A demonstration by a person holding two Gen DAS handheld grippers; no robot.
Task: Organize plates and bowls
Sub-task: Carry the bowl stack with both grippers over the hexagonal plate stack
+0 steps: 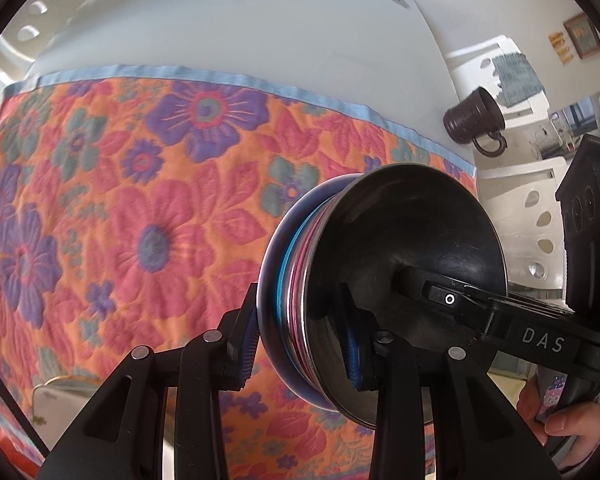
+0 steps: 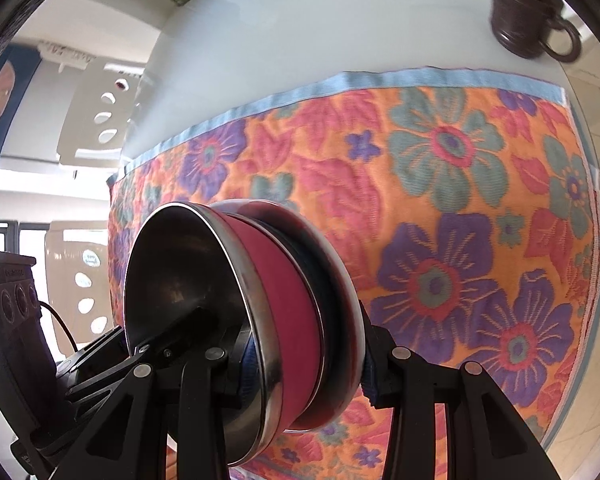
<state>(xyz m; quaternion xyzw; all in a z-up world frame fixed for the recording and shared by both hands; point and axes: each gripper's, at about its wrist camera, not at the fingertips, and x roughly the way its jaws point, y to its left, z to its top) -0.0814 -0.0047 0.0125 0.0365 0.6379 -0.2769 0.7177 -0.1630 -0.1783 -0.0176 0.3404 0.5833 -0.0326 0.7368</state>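
A stack of nested dishes has a dark steel-rimmed bowl on the open side, with pink and blue pieces behind it. Both grippers hold it above the floral cloth. My left gripper is shut on the stack's rim, one pad inside the bowl and one against the back. In the right wrist view my right gripper clamps the opposite rim of the stack the same way. Each view shows the other gripper's finger reaching into the bowl: the right gripper's finger and the left gripper's finger.
A dark brown mug stands on the bare white table beyond the cloth's blue edge. White chairs with oval holes surround the table. A person's hand grips the right handle. A pale dish lies at lower left.
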